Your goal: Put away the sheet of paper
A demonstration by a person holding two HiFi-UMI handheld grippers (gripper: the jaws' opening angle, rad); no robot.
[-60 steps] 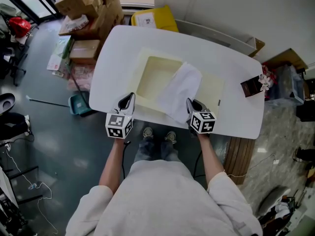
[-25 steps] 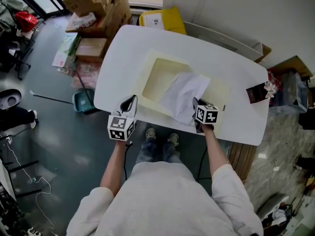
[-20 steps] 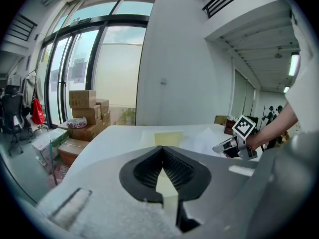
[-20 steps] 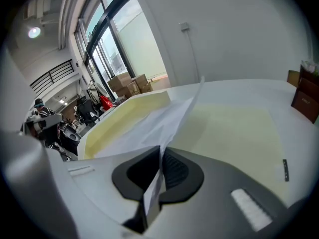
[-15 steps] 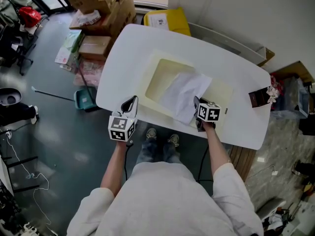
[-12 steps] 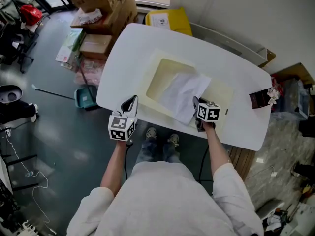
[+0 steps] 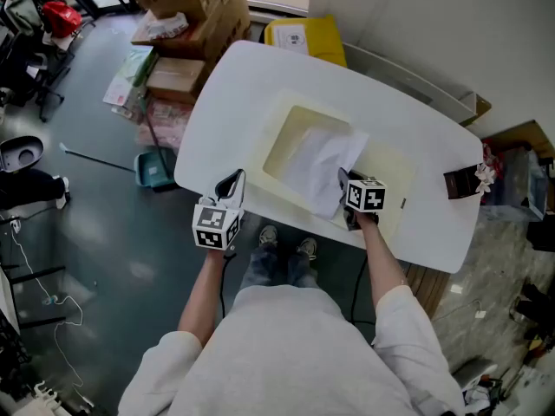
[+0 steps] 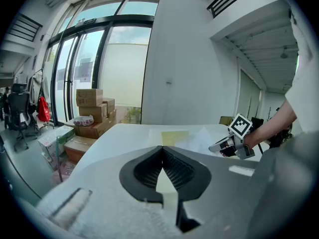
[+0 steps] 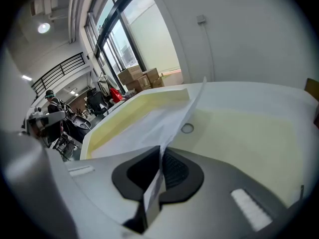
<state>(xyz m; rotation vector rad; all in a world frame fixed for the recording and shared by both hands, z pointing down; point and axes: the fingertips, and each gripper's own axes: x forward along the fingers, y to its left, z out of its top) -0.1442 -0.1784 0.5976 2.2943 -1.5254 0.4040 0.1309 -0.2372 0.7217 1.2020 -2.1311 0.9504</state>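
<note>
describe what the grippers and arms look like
The left gripper and right gripper both have pale grey bodies with black ribbed pads. Each carries a white cube with black square markers, and a thin black cable hangs below each. The person wears a pale top with short sleeves.

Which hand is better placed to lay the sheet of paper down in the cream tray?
Right. The right gripper is shut on the sheet of paper, which hangs over the cream tray. The left gripper holds nothing and sits at the table's near edge.
</note>
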